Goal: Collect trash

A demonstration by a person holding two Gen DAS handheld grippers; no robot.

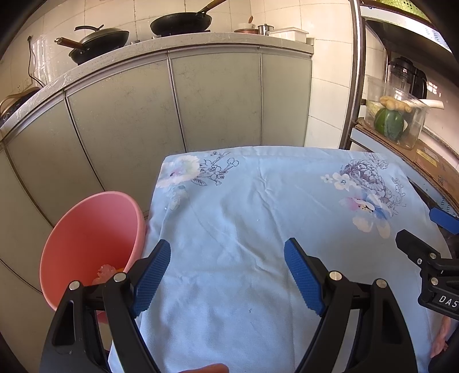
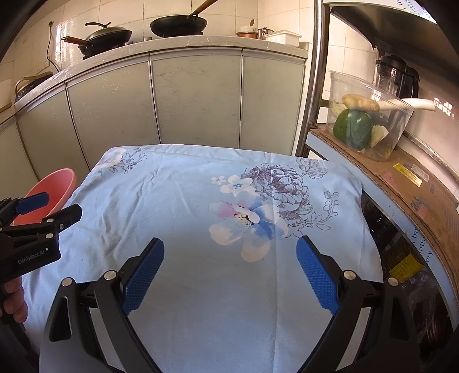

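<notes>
A pink bin stands on the floor at the left edge of a table under a light blue floral cloth. Crumpled pale and orange trash lies at the bin's bottom. My left gripper is open and empty above the cloth, just right of the bin. My right gripper is open and empty above the cloth, near its printed flower. The bin's rim shows at the left in the right wrist view, behind the left gripper. The right gripper shows at the right edge of the left wrist view.
Grey cabinet doors stand behind the table, with woks on the counter. At the right, a clear container of vegetables rests on a cardboard-covered shelf beside a metal post.
</notes>
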